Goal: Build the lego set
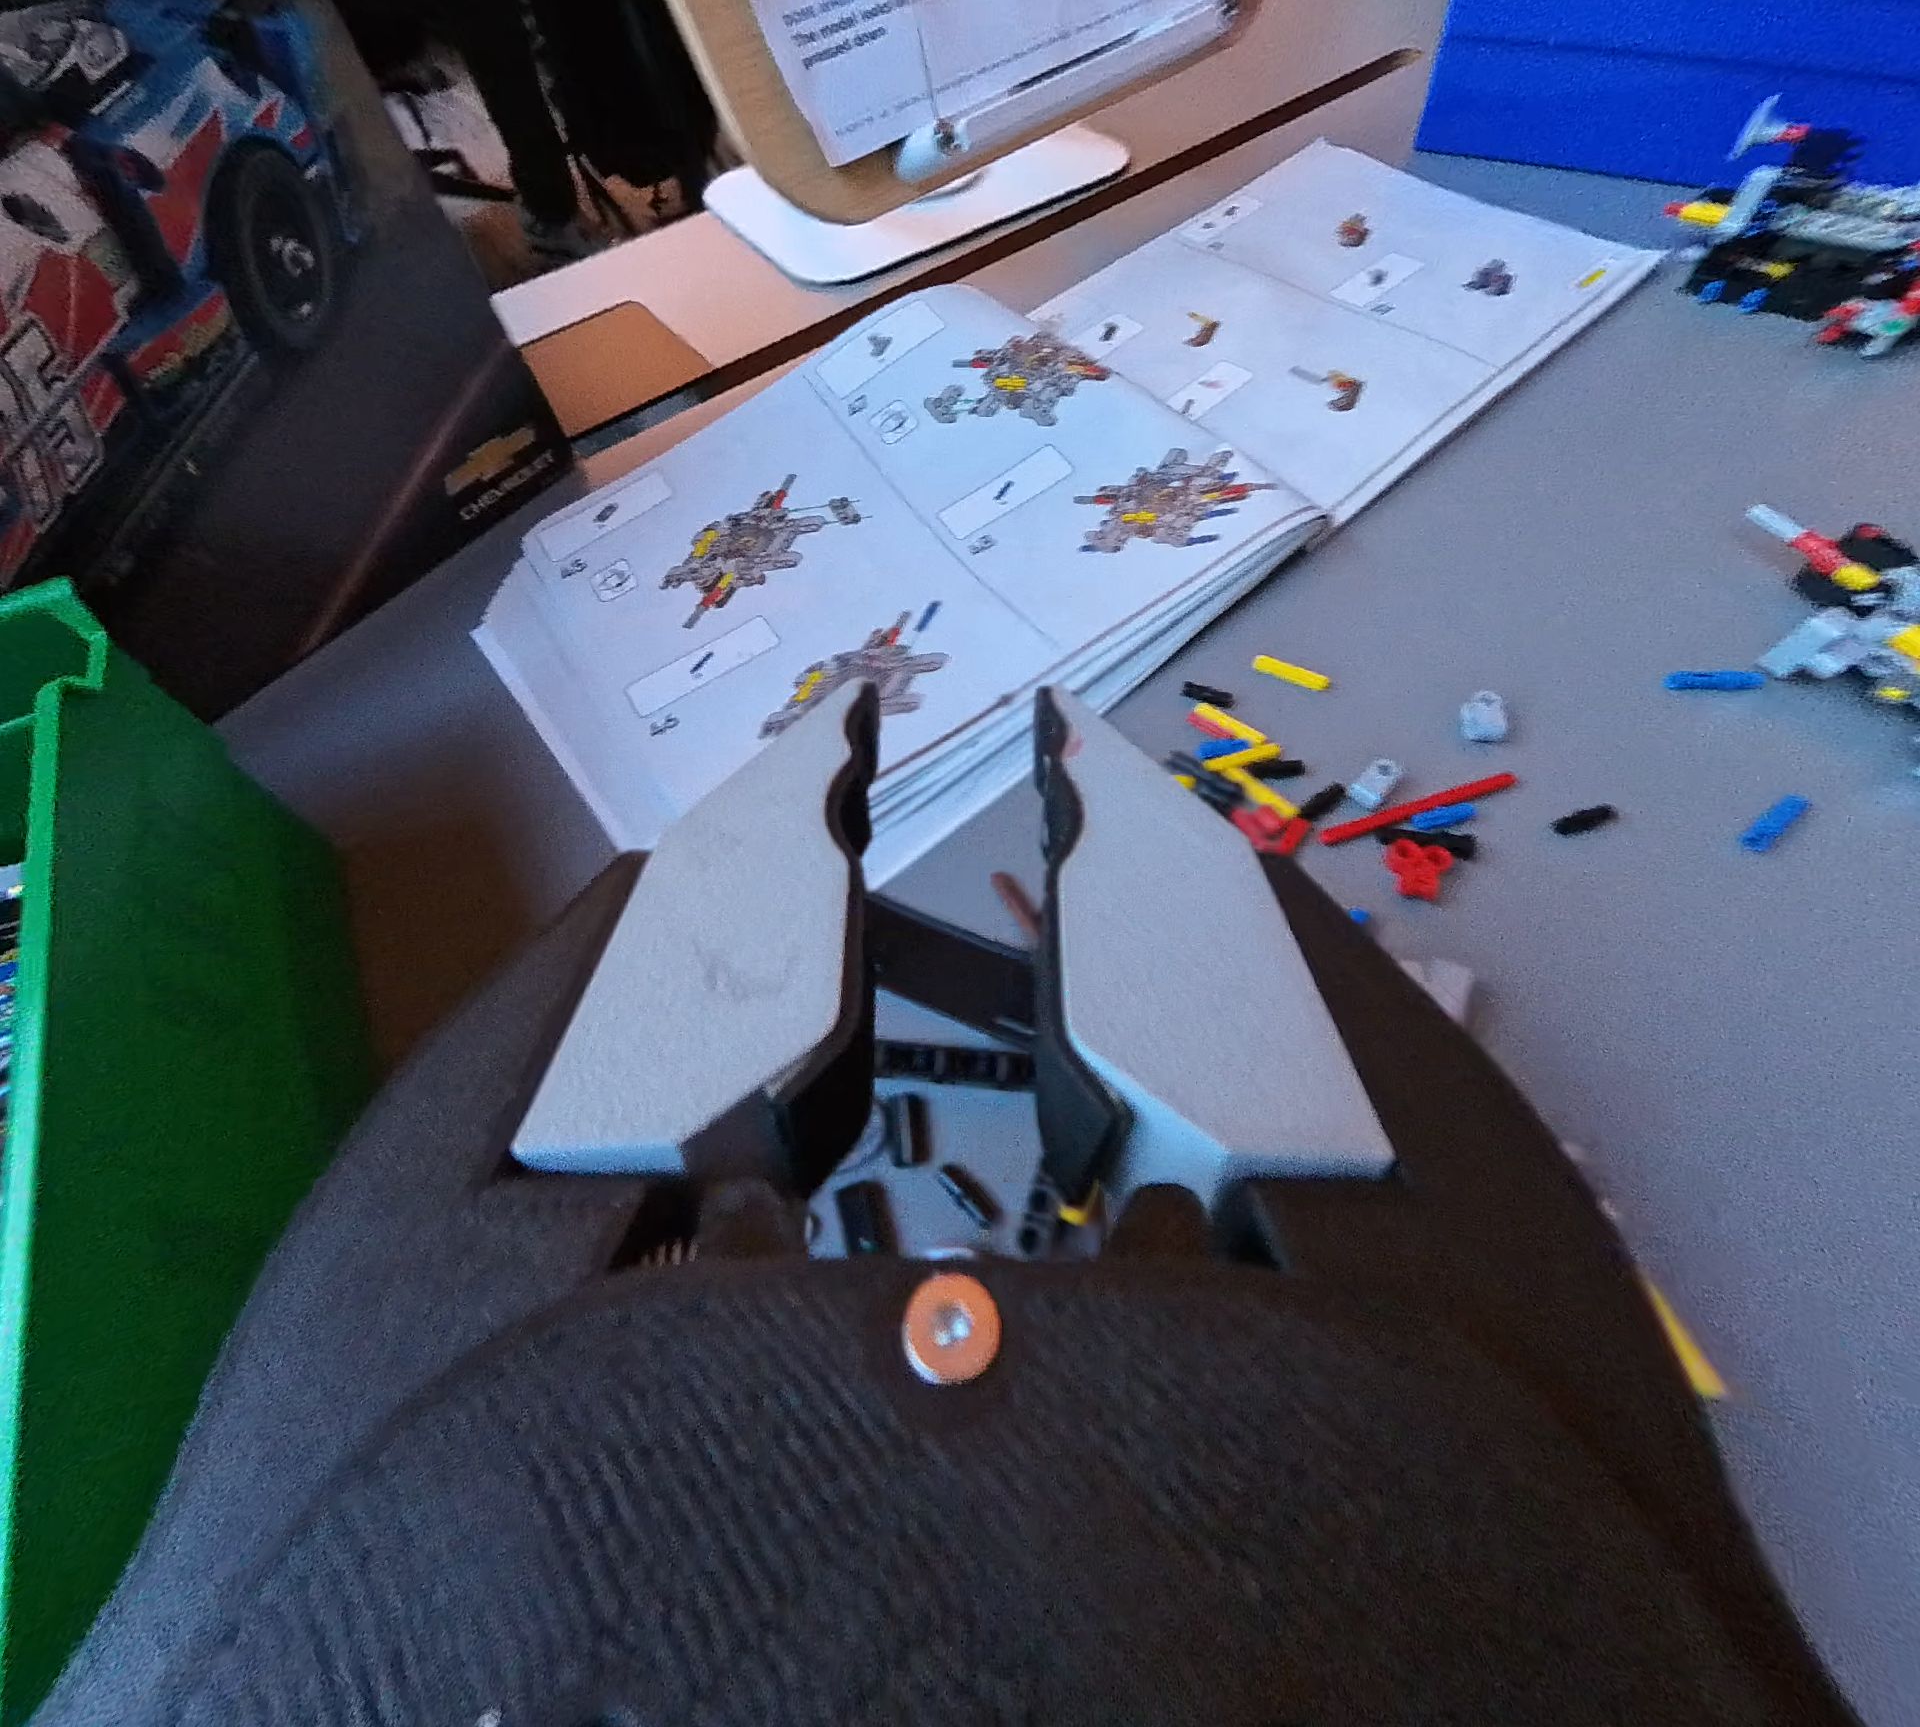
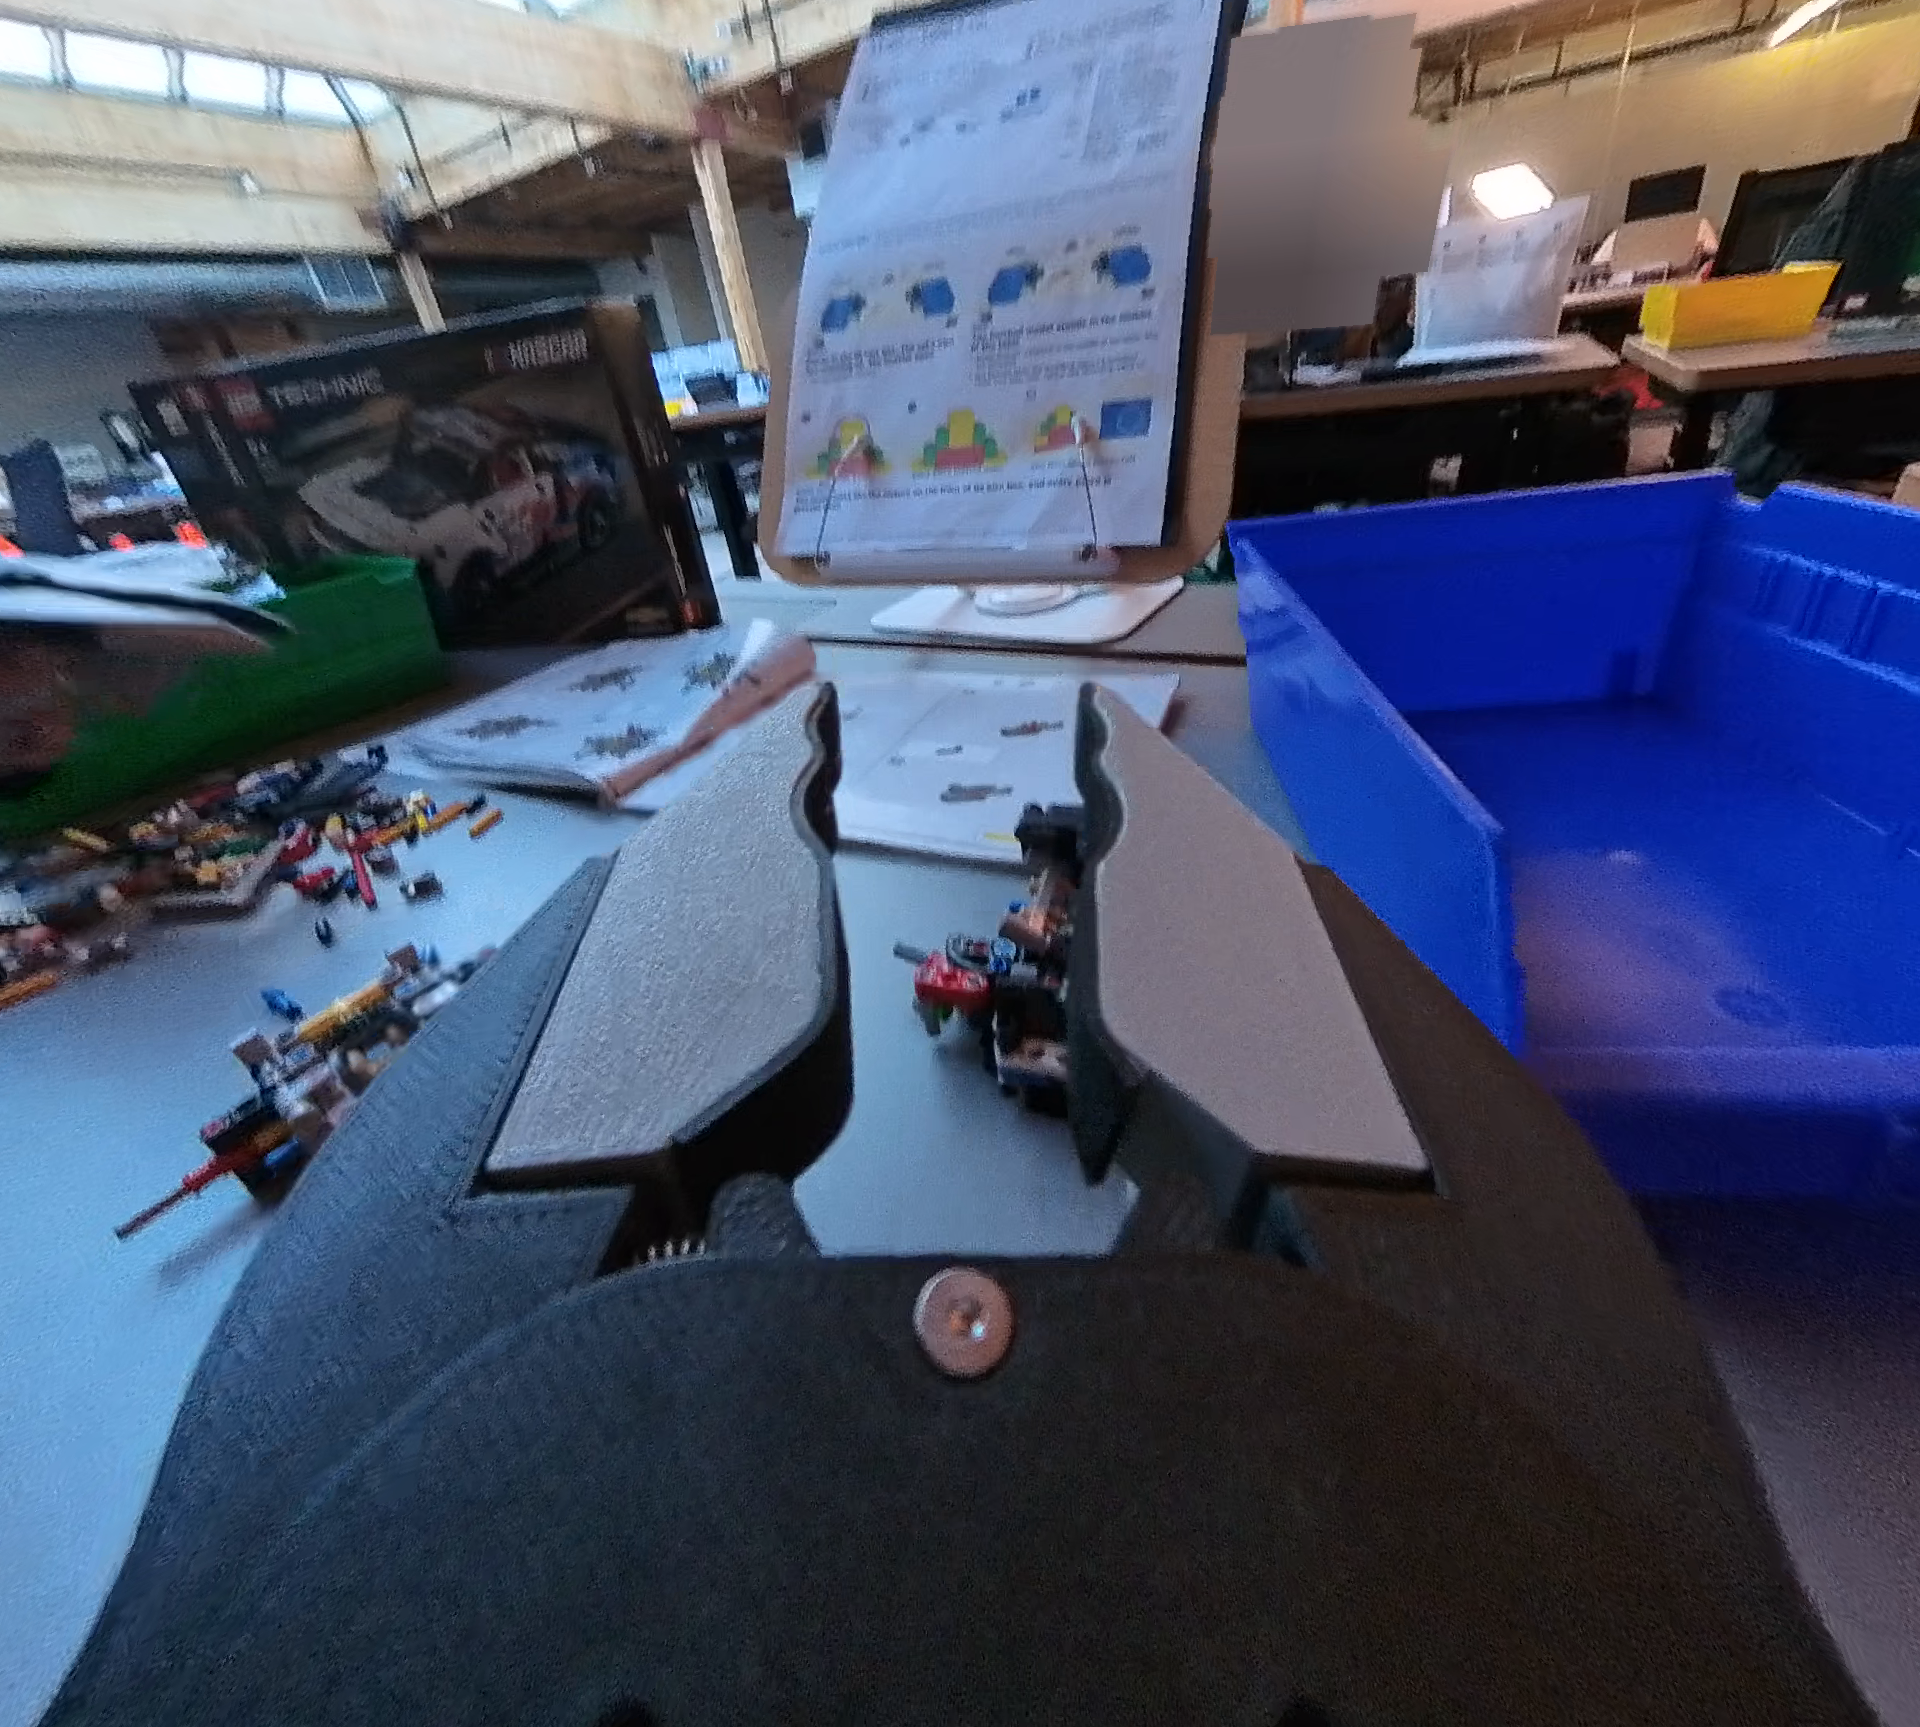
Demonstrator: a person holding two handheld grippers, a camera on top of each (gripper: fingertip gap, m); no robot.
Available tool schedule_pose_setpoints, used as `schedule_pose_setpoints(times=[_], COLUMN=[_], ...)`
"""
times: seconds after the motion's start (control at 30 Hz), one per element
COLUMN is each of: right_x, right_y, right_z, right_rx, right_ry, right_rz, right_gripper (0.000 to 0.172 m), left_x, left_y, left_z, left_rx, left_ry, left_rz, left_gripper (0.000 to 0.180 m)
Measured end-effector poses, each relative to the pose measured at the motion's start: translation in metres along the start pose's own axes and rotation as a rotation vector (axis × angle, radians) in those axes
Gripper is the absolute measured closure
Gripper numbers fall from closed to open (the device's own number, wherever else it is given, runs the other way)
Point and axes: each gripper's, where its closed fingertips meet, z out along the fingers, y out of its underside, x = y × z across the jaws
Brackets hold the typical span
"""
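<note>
- Small brick assembly [image 2: 1013,981]: red, black and brown, seen between the fingers of the right tool [image 2: 951,721], close against its right finger [image 2: 1101,846]. The left finger stands clear of it, so the tool is spread and pinches nothing. Whether the assembly rests on the desk [image 2: 125,1158] cannot be told.
- Left tool [image 1: 951,721]: fingers apart with nothing between the tips. They hover over the near edge of an open instruction booklet [image 1: 935,451].
- Loose pieces [image 1: 1351,794]: yellow, red, blue and black pins and beams lie unjoined just right of the left tool.
- Two partly built models [image 1: 1808,243] [image 1: 1860,617]: farther right of the left tool, well apart from it, unfinished by the look of them.
- Left wrist view only: the booklet's step diagrams and the scattered pins in close detail, with a green bin [image 1: 156,846] at the left.
- Right wrist view only: the inside of the blue bin [image 2: 1558,742] just right of the right tool, showing nothing in the part visible; the whole printed sheet on its stand [image 2: 997,275] ahead; the front of the car-model box [image 2: 436,482].
</note>
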Motion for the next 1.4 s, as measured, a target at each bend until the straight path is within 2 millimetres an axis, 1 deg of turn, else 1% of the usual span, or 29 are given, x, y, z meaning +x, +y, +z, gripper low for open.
schedule_pose_setpoints(times=[0.07, 0.13, 0.2, 0.23, 0.3, 0.33, 0.37, 0.4, 0.43, 0.47, 0.5, 0.53, 0.57, 0.6, 0.63, 0.67, 0.7, 0.73, 0.8, 0.87, 0.97, 1.03, 1.1, 1.17, 1.27, 1.4], right_x=[0.007, 0.023, 0.043, 0.054, 0.077, 0.091, 0.099, 0.091, 0.076, 0.065, 0.057, 0.051, 0.046, 0.043, 0.039, 0.038, 0.040, 0.040, 0.033, 0.025, 0.013, 0.005, 0.002, 0.002, 0.004, 0.012], right_y=[0.009, 0.009, 0.000, -0.003, 0.000, 0.007, 0.019, 0.038, 0.052, 0.055, 0.052, 0.044, 0.034, 0.027, 0.026, 0.027, 0.027, 0.025, 0.020, 0.014, 0.014, 0.020, 0.028, 0.036, 0.043, 0.051], right_z=[-0.004, -0.014, -0.026, -0.030, -0.034, -0.034, -0.031, -0.026, -0.023, -0.022, -0.024, -0.026, -0.030, -0.033, -0.038, -0.042, -0.046, -0.050, -0.058, -0.063, -0.065, -0.064, -0.061, -0.058, -0.055, -0.051], right_rx=[-0.059, -0.088, -0.081, -0.096, -0.169, -0.228, -0.297, -0.384, -0.442, -0.454, -0.436, -0.397, -0.343, -0.296, -0.281, -0.292, -0.297, -0.286, -0.251, -0.216, -0.211, -0.235, -0.268, -0.300, -0.329, -0.359], right_ry=[0.038, 0.125, 0.195, 0.220, 0.249, 0.266, 0.242, 0.120, -0.007, -0.080, -0.112, -0.128, -0.124, -0.121, -0.140, -0.156, -0.159, -0.175, -0.245, -0.294, -0.338, -0.371, -0.378, -0.374, -0.343, -0.266], right_rz=[-0.031, -0.085, -0.149, -0.182, -0.240, -0.254, -0.247, -0.200, -0.126, -0.090, -0.115, -0.169, -0.217, -0.246, -0.250, -0.231, -0.202, -0.170, -0.107, -0.093, -0.126, -0.133, -0.139, -0.141, -0.172, -0.252], right_gripper=[0.131, 0.135, 0.135, 0.131, 0.121, 0.114, 0.111, 0.113, 0.116, 0.115, 0.124, 0.140, 0.145, 0.148, 0.156, 0.159, 0.152, 0.150, 0.146, 0.148, 0.148, 0.148, 0.147, 0.147, 0.148, 0.149], left_x=[0.022, 0.051, 0.083, 0.101, 0.135, 0.151, 0.164, 0.175, 0.182, 0.186, 0.190, 0.194, 0.198, 0.201, 0.202, 0.204, 0.207, 0.212, 0.221, 0.231, 0.246, 0.258, 0.265, 0.268, 0.267, 0.258], left_y=[-0.010, -0.012, -0.008, -0.005, 0.005, 0.011, 0.016, 0.021, 0.026, 0.031, 0.033, 0.033, 0.032, 0.031, 0.029, 0.028, 0.026, 0.025, 0.021, 0.020, 0.028, 0.036, 0.045, 0.051, 0.051, 0.048], left_z=[-0.012, -0.023, -0.032, -0.036, -0.043, -0.045, -0.046, -0.045, -0.044, -0.042, -0.040, -0.038, -0.036, -0.034, -0.032, -0.029, -0.026, -0.023, -0.018, -0.012, -0.014, -0.020, -0.026, -0.031, -0.037, -0.039], left_rx=[0.021, 0.001, -0.032, -0.049, -0.097, -0.122, -0.150, -0.180, -0.217, -0.253, -0.283, -0.308, -0.330, -0.348, -0.366, -0.380, -0.387, -0.385, -0.360, -0.322, -0.271, -0.249, -0.234, -0.216, -0.167, -0.098], left_ry=[0.034, 0.069, 0.114, 0.148, 0.211, 0.244, 0.268, 0.274, 0.265, 0.245, 0.225, 0.217, 0.214, 0.210, 0.198, 0.184, 0.179, 0.176, 0.163, 0.147, 0.127, 0.136, 0.139, 0.148, 0.190, 0.253], left_rz=[0.013, 0.038, 0.057, 0.061, 0.056, 0.048, 0.044, 0.049, 0.065, 0.085, 0.099, 0.104, 0.098, 0.092, 0.089, 0.083, 0.072, 0.061, 0.036, 0.010, -0.015, -0.015, 0.007, 0.040, 0.063, 0.096], left_gripper=[0.152, 0.152, 0.151, 0.151, 0.151, 0.150, 0.150, 0.150, 0.150, 0.150, 0.152, 0.152, 0.152, 0.151, 0.151, 0.151, 0.151, 0.151, 0.151, 0.152, 0.153, 0.153, 0.153, 0.154, 0.156, 0.156])
